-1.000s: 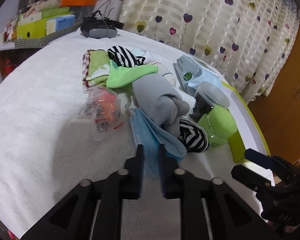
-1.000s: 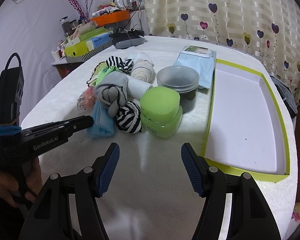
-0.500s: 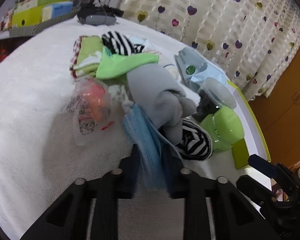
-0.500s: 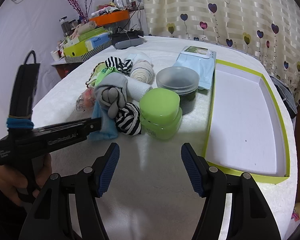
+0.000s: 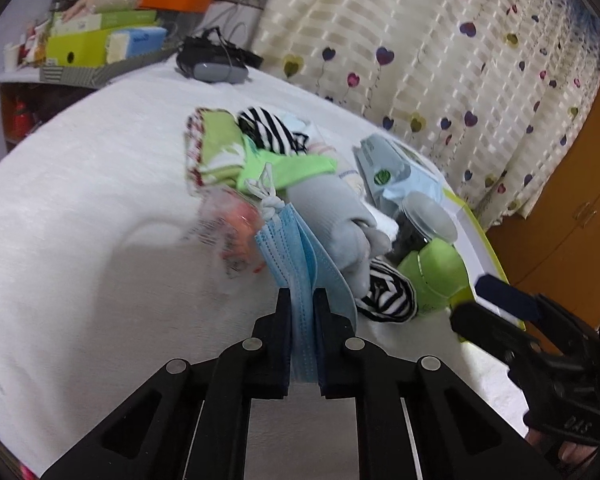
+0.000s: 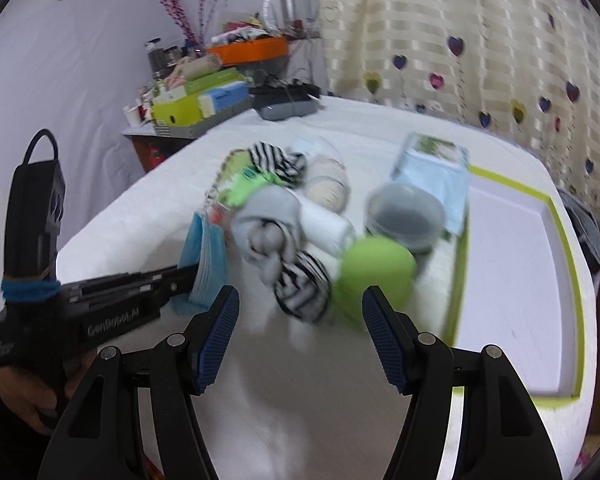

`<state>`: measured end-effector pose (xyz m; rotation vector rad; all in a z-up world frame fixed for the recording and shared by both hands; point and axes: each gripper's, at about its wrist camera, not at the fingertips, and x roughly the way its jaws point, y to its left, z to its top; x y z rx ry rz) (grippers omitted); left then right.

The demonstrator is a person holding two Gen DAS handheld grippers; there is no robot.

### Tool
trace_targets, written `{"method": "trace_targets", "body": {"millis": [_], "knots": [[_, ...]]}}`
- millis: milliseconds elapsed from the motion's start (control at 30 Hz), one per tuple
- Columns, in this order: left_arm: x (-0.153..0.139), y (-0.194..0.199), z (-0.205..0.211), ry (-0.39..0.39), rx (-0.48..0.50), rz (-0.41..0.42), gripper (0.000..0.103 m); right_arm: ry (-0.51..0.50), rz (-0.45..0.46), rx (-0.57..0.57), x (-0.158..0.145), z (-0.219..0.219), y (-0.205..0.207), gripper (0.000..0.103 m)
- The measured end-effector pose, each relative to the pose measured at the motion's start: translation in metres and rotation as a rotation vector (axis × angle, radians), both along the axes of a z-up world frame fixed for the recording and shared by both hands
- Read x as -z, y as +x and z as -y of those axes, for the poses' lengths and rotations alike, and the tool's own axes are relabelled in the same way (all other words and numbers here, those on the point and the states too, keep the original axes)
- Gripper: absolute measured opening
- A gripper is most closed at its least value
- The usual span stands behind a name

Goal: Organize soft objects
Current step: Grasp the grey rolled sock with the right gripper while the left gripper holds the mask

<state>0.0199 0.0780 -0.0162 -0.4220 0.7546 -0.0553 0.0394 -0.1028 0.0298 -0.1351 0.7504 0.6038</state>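
Two grippers: both are showing, one working and one waiting
Left gripper [image 5: 302, 300]: its jaws have just been closing and are now pinching the near edge of the pleated pale-blue disposable face mask [image 5: 300, 248], with the fabric running straight between the pads
Right gripper [image 6: 298, 320]: its blue-padded jaws are standing wide apart with nothing between them, hovering above the white towel-covered table [image 5: 80, 200] in front of the pile
Mask position: it is hanging from the left pads with its far end, where the white ear loops [image 5: 268, 192] are knotted, seeming to be lifting off the cloth, just beside the rolled grey sock bundle [image 5: 332, 216] and a crinkly clear plastic packet with orange contents [image 5: 232, 228]
Handling: the mask is looking very light, limp and thin, so it is likely drooping and swinging from one pinched edge; the loops could be catching on neighbours
Where to hold: a pinch across the stacked pleats at an edge, as here, is looking sound; the loops alone would be slipping
Neighbours: a black-and-white striped sock ball [image 5: 388, 296] is sitting against a lime-green lidded jar [image 5: 436, 268]
Farther out: a shallow white tray with a lime-green rim [image 6: 516, 280] is lying empty at the table's right side, probably the destination
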Motion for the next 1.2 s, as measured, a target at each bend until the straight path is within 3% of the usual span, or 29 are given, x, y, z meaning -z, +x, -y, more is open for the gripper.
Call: {"method": "trace_targets", "body": {"millis": [200, 567, 600, 667, 767, 1200], "knots": [[-0.004, -0.005, -0.016, 0.001, -0.029, 0.018, 0.009, -0.015, 0.010, -0.042, -0.001, -0.033, 0.019, 0.065], [0.001, -0.007, -0.039, -0.005, -0.066, 0.016, 0.009, -0.105, -0.044, -0.059, 0.024, -0.076, 0.054, 0.064], [0.002, -0.007, -0.041, -0.006, -0.067, 0.016, 0.010, -0.113, -0.046, -0.058, 0.026, -0.077, 0.056, 0.061], [0.002, -0.007, -0.041, -0.008, -0.071, 0.014, 0.010, -0.129, -0.051, -0.053, 0.028, -0.079, 0.057, 0.043], [0.002, -0.007, -0.041, -0.008, -0.071, 0.014, 0.010, -0.141, -0.041, -0.052, 0.027, -0.079, 0.055, 0.033], [-0.019, -0.018, -0.027, 0.032, -0.057, 0.056, 0.010, -0.070, 0.013, -0.087, 0.002, -0.061, 0.025, 0.029]]}}
